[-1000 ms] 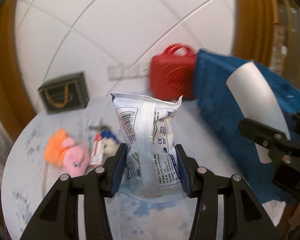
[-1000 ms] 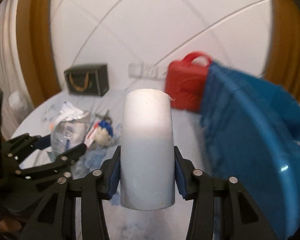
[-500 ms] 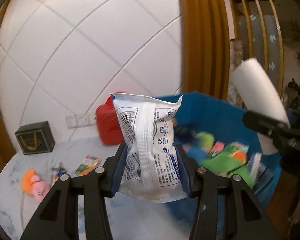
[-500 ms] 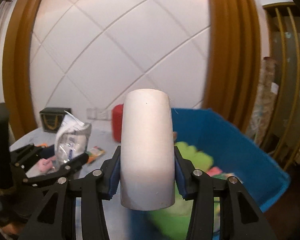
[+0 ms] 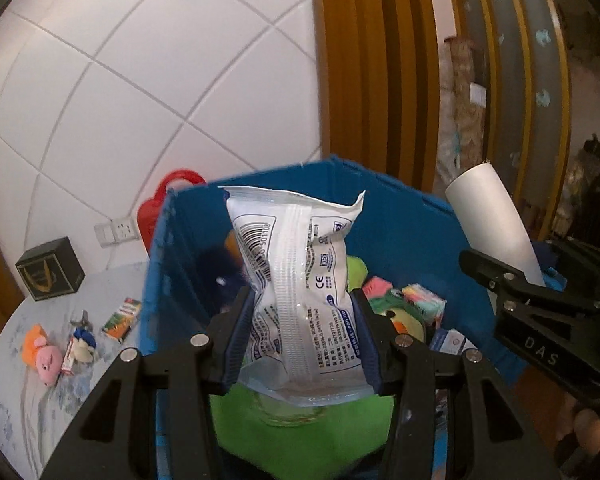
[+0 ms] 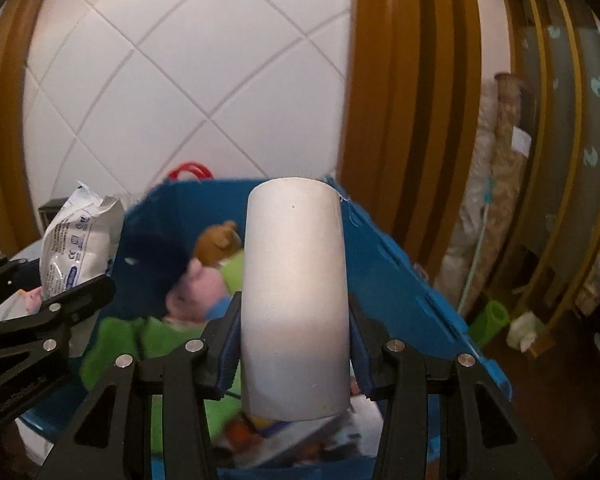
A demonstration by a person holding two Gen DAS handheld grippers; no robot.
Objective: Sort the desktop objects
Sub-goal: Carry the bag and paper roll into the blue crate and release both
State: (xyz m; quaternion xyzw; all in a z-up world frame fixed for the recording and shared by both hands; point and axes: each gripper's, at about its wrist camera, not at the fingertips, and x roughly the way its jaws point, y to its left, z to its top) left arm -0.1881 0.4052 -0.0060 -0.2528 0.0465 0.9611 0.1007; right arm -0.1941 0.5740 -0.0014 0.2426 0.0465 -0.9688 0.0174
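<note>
Upright white packet (image 5: 296, 280) and white cylinder (image 6: 296, 296) above blue bin (image 5: 400, 232)

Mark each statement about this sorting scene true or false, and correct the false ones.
1. The left gripper is shut on a white sealed packet. True.
2. The right gripper is open. False: it is shut on a white cylinder.
3. The blue bin already holds plush toys. True.
4. A pink and orange plush toy lies on the table. True.
5. The dark box sits inside the bin. False: it stands on the table by the wall.
</note>
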